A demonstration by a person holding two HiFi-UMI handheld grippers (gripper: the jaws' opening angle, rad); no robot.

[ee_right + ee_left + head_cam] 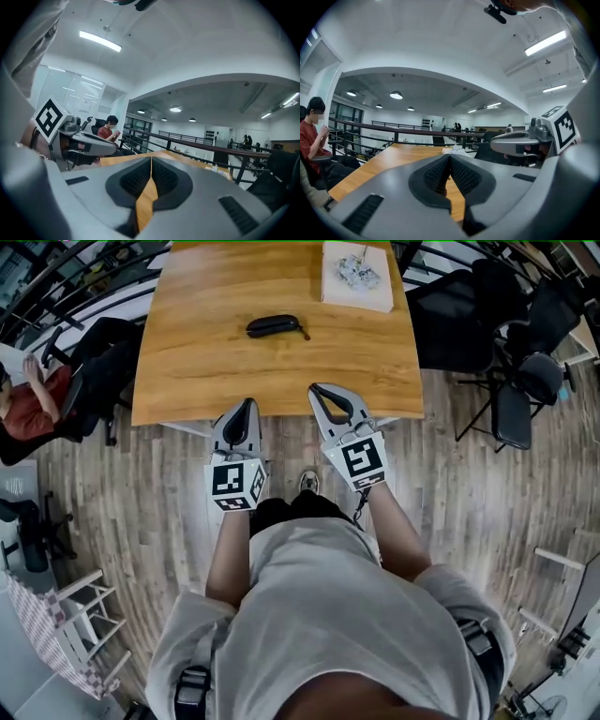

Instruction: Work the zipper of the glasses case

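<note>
A long wooden table (216,362) stands on a grey-brown plank floor (469,512), and a flat white box (336,292) with a small jumble of pale items on it lies at the table's far right corner. Black office chairs (450,320) crowd the table's right side, while a seated person in a red top (23,413) is off its left side, beside another black chair (103,357). A dark railing (393,127) runs behind the table under round ceiling lamps (396,95).

left gripper (247,410): jaws together, empty | right gripper (323,393): jaws together, empty
</note>
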